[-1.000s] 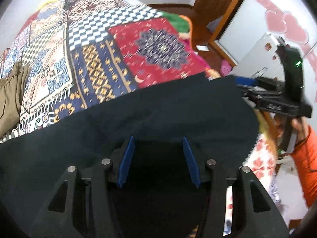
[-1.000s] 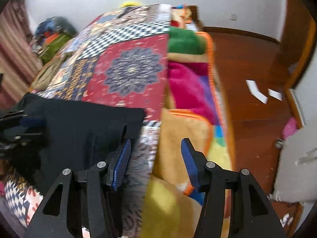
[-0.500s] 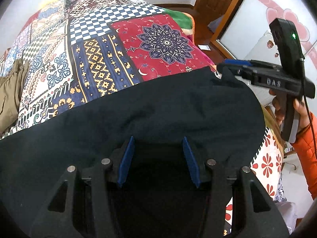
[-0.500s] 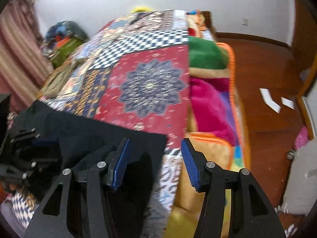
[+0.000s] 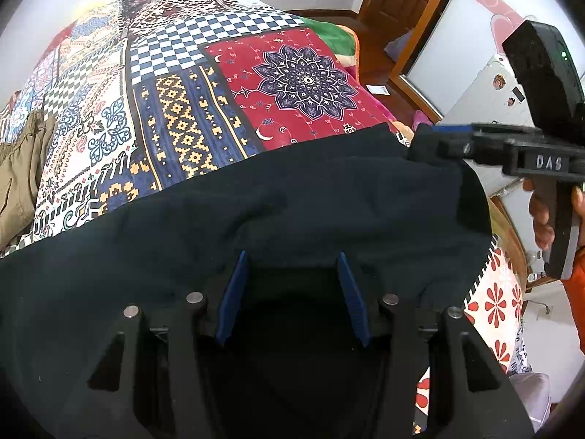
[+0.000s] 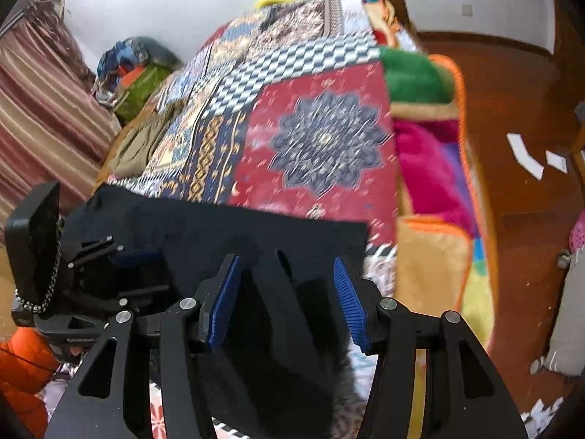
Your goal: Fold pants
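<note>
Black pants (image 5: 292,197) lie across the near end of the patchwork bed cover (image 5: 204,84). My left gripper (image 5: 290,289) is open, its blue pads spread with the pants' cloth between and under them. My right gripper (image 6: 287,300) is open too, with the pants' right edge (image 6: 263,241) between its pads. In the left wrist view the right gripper (image 5: 438,141) sits at the pants' far right corner. In the right wrist view the left gripper (image 6: 120,256) sits at the left of the pants.
Khaki trousers (image 5: 18,168) lie at the bed's left side. A colourful fleece blanket (image 6: 431,153) hangs off the bed's right edge over a wooden floor (image 6: 519,109). A white fridge (image 5: 486,98) and a door stand to the right. Curtains (image 6: 40,109) hang at the left.
My right gripper has moved left onto the pants' right edge, so cloth now lies between its pads. My left gripper has stayed open over the cloth.
</note>
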Demonstrator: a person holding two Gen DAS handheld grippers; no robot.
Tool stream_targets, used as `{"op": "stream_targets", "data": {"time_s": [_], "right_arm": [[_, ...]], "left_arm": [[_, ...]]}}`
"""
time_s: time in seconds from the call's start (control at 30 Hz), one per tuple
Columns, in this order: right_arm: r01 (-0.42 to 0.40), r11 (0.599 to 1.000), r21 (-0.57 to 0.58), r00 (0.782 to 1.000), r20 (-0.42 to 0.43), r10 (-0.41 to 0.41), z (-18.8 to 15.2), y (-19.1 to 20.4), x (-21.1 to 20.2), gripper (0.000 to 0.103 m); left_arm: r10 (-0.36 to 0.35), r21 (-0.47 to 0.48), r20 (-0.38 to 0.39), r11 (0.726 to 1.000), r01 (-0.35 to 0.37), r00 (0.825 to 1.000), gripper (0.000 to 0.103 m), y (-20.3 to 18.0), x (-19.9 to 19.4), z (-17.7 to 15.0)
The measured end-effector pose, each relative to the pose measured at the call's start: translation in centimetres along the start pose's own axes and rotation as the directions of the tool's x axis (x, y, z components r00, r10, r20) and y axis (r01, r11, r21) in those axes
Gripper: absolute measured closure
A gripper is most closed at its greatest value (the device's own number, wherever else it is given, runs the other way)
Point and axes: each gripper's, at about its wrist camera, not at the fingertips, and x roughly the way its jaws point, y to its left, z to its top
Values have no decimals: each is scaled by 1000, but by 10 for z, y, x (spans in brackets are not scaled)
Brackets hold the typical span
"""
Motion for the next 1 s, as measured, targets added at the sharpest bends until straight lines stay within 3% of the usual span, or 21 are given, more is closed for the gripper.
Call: {"op": "stream_targets", "data": {"time_s": [0.07, 0.2, 0.37, 0.5, 0.6, 0.67, 0.77, 0.93, 1.0], "right_arm": [[-13, 1000, 7, 1000, -18, 13, -3, 2, 4, 78], [11, 1000, -13, 1000, -5, -11, -8, 10, 4, 89], [44, 999, 1, 991, 125, -44, -4, 11, -23, 95], [27, 999, 37, 967, 251, -36, -3, 11, -53, 98], [79, 996, 40, 947, 310, -88, -4, 11, -62, 99], [79, 994, 78, 949, 299, -99, -1, 1, -57, 99], [146, 986, 84, 954, 250, -163, 4, -6, -45, 96], [96, 993, 68, 976, 188, -107, -6, -2, -35, 95], [93, 995, 42, 982, 159, -99, -14, 7, -31, 89]], "left_arm": [[-3, -3, 2, 1000, 3, 1000, 52, 0, 0, 0], [-8, -10, 8, 1000, 8, 1000, 52, 1, -1, 0], [-8, -20, 14, 1000, 9, 1000, 52, 2, -1, -1], [-4, -42, 22, 999, 5, 1000, 52, 5, -4, -1], [-21, -69, 34, 997, 23, 999, 52, 8, -13, 2], [-12, -69, 57, 997, 16, 998, 52, 10, -25, 6], [43, -59, 102, 998, -37, 994, 51, 16, -44, 12], [119, -98, 123, 989, -107, 985, 46, 50, -61, 15], [150, -120, 105, 983, -137, 983, 46, 66, -62, 13]]}}
